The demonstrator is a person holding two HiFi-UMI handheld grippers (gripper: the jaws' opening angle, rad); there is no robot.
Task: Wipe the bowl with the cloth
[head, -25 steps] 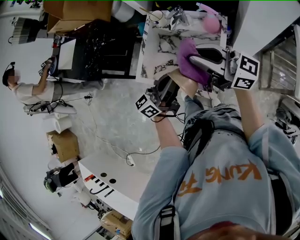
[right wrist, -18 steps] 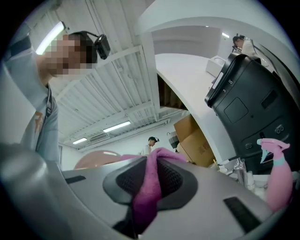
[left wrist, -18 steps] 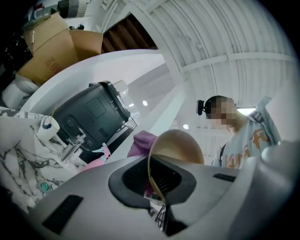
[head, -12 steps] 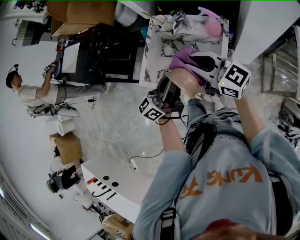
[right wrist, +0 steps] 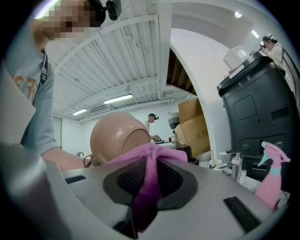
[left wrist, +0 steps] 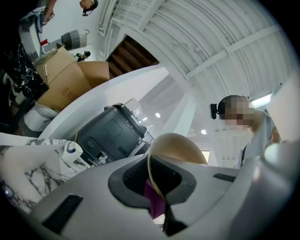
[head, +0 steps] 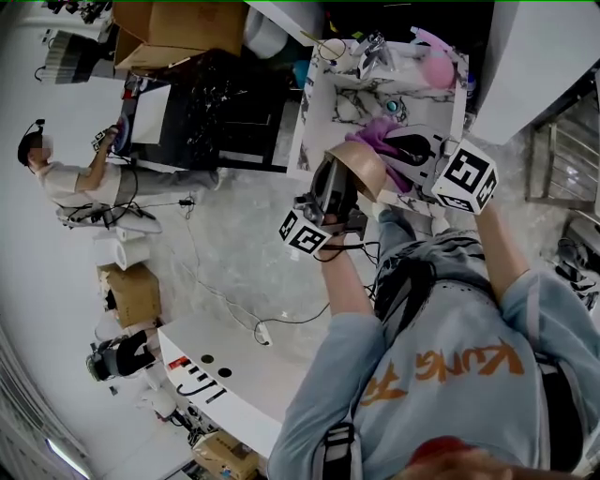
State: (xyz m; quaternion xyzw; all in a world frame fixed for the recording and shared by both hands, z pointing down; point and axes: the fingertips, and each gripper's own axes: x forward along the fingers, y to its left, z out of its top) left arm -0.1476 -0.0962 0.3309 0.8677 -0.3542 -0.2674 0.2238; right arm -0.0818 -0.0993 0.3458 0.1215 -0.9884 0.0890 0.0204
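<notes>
Marble-patterned countertop (head: 339, 101) fills the top of the head view, with a pink spray bottle (head: 433, 58) standing at its far side and a black coffee machine (left wrist: 110, 133) behind it. Cardboard boxes (head: 178, 28) sit beyond the counter, and another person (head: 66, 178) stands well apart at the left.

Off the counter and in the air over its near edge, between the two grippers, is the tan bowl (head: 361, 165). It is tipped onto its side rather than sitting upright. In the left gripper view its thin rim runs nearly upright and edge-on, with the rounded outer wall bulging away to the right. In the right gripper view the domed outside and the flat base face the camera.

The left gripper (head: 339, 180) has its jaws almost fully together, pinching the bowl's thin rim between the pads. A strip of the purple cloth (head: 378, 131) shows just beside the rim, low between those jaws.

The right gripper (head: 398, 150) has its jaws clamped on a bunched fold of the cloth, which hangs down through them. The cloth's free part spreads forward and touches the bowl's lower wall. Whether it reaches inside the bowl cannot be made out.
</notes>
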